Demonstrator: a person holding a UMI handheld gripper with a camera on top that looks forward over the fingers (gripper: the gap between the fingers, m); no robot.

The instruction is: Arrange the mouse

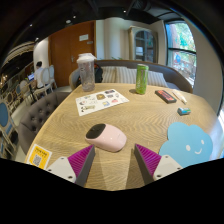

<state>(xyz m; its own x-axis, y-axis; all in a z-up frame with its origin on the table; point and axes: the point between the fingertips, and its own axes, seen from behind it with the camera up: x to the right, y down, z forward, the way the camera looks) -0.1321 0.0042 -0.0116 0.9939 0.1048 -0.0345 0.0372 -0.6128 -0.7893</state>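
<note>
Tabletop [130, 120] of pale wood fills my view, with a room, a door and windows beyond it. My gripper [117, 160] hovers low over the near edge. Its fingers stand wide apart and hold nothing; the pink pads [80, 158] show on their inner faces.

Just ahead of the fingers, and roughly centred on the gap between them, lies the mouse [106, 136]. It is pale pink with a dark end toward my left, and it rests flat on the tabletop, lying crosswise to my line of approach. It is not between the fingers yet.

Near the right-hand near corner, just beside the right finger, lies a light blue cloud mat [188, 141]. I judge this to be the likely place for the mouse, though nothing in view confirms it. A yellow card [38, 156] sits at the near left corner.

Further back I see a printed sheet [101, 99] near the middle, a clear pitcher [87, 71] and a green cup [141, 78] toward the far edge, and a dark case [165, 96] and a small teal block [184, 111] toward the right edge.

As I judge it, the task has barely begun: the mouse is not grasped, so reaching, closing, carrying and placing are all left.
</note>
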